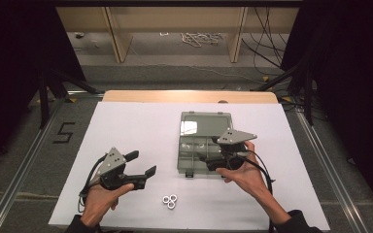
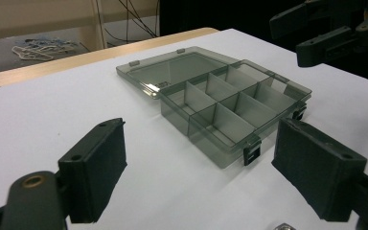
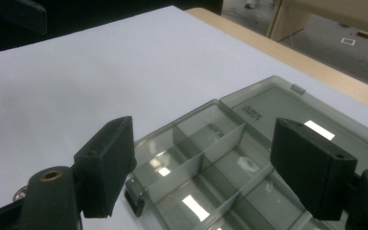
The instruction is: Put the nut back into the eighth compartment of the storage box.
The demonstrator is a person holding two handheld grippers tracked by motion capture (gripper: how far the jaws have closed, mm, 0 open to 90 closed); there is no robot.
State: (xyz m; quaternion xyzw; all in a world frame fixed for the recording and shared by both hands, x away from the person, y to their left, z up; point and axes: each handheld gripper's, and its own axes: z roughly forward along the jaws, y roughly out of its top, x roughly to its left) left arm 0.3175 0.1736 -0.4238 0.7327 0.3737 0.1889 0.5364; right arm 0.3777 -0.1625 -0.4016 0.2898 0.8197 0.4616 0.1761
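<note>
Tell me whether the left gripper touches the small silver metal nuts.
Apart: the high view shows white table between the left gripper and the nuts.

From above I can read one sign clearly: a black numeral 5 (image 1: 64,132) marked on the grey floor (image 1: 24,145), just off the left edge of my white table (image 1: 126,131).

Through my right gripper's camera I see raised lettering (image 3: 252,114) moulded into the open lid (image 3: 287,108) of the clear compartment box (image 3: 206,163), near the hinge; it is short, upside down to me and too faint to spell out.

I can read nothing else.
</note>
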